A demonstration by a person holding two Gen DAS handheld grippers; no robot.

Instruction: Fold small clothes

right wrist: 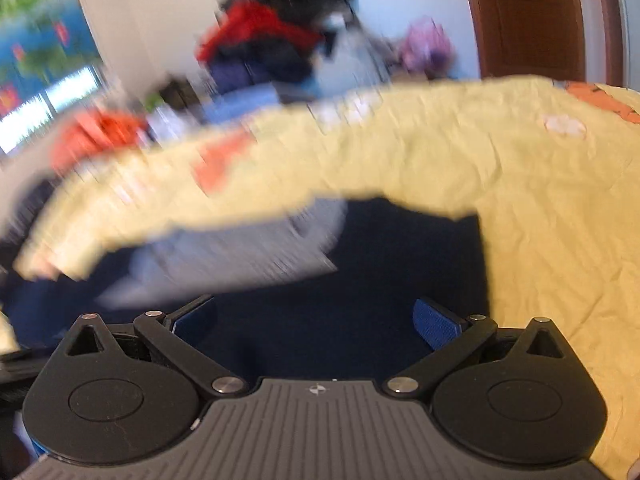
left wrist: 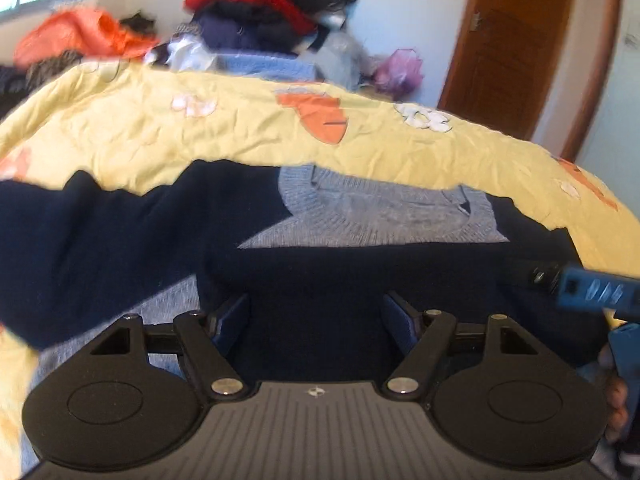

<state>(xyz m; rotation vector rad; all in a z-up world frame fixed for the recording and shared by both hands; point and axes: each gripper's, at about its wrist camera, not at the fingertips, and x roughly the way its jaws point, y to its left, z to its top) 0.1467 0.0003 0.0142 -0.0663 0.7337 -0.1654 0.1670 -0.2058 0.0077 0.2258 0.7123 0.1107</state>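
Observation:
A small navy sweater [left wrist: 320, 280] with a grey knit collar [left wrist: 384, 216] lies spread on the yellow bed cover [left wrist: 200, 128]. One sleeve runs off to the left. My left gripper [left wrist: 316, 324] is open, just above the sweater's navy body, with nothing between its blue pads. The right gripper's blue finger [left wrist: 592, 292] shows at the right edge of that view. In the blurred right wrist view my right gripper [right wrist: 316, 320] is open over the navy sweater [right wrist: 380, 272], near its right edge, holding nothing.
A pile of clothes [left wrist: 264, 12], red, navy, black and blue, stands at the far side of the bed. An orange garment [left wrist: 80, 36] lies far left. A brown wooden door [left wrist: 516, 40] is at the right. The yellow cover carries orange carrot prints [left wrist: 320, 116].

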